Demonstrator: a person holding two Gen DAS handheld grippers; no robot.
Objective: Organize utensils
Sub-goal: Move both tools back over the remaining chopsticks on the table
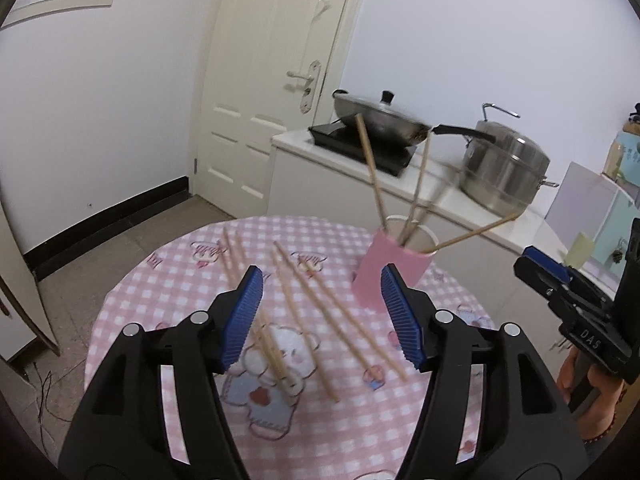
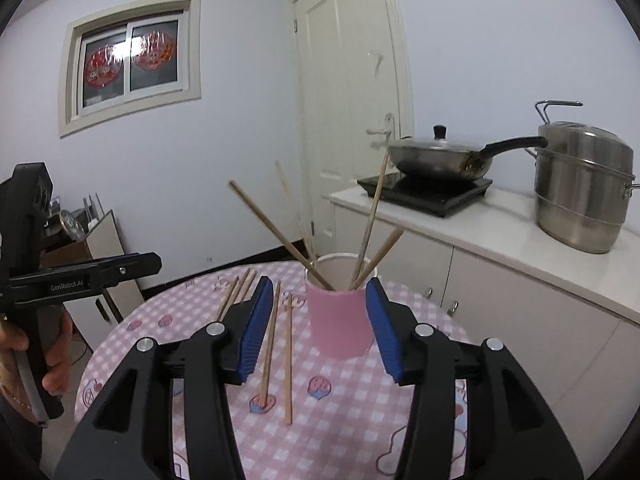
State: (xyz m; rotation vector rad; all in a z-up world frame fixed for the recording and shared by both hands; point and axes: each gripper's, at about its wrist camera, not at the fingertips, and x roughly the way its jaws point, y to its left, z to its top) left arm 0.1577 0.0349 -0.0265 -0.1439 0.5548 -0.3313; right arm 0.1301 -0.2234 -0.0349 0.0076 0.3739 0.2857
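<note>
Approaching the loose chopsticks (image 1: pixel 320 312) with both grippers' tongs apart and empty, we should straddle one stick squarely, then lift toward the pink cup (image 2: pixel 340 320).

The left gripper (image 1: pixel 322 312) fills the lower frame, jaws apart, nothing between the pads. Loose chopsticks (image 1: pixel 340 316) lie on the checked tablecloth (image 1: pixel 168 280). Centre right, a pink cup (image 1: pixel 390 276) holds upright chopsticks.

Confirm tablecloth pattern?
The tablecloth is pink-and-white gingham with cartoon animal prints; it shows best in the left wrist view.
</note>
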